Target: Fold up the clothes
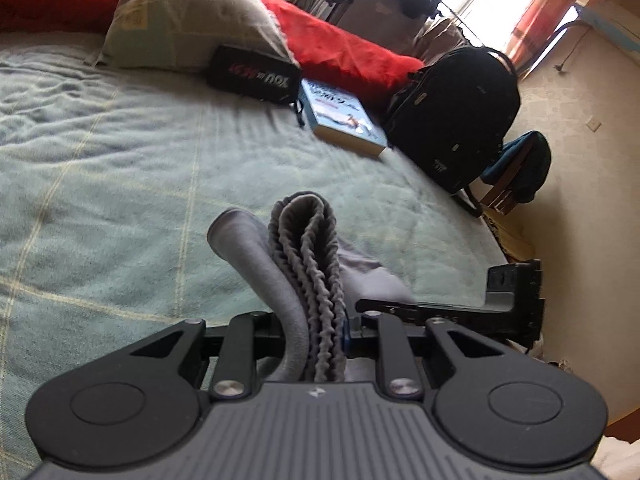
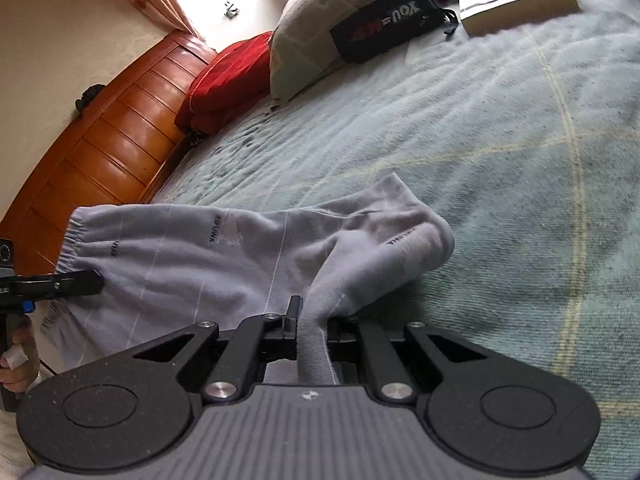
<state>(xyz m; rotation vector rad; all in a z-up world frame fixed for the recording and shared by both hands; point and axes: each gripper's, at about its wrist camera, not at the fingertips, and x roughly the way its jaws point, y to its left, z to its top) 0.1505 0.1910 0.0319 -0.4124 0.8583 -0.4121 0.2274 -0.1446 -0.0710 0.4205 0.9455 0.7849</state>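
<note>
Item: grey shorts [image 2: 192, 256], doubled, over bed [image 2: 480, 140]. Left gripper [image 1: 320, 344] jaws clamp elastic waistband; right gripper [image 2: 316, 340] jaws pinch leg hem, likely keeping fabric taut for folding.

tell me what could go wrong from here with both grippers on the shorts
1. The right gripper pinches only a thin fold of the shorts, so it may slip out when pulled.
2. The left gripper clamps a thick bunch of waistband; the layers could shift and leave the fold uneven.
3. The book and black pouch lie on the bed ahead, so a wide swing could catch them.
</note>
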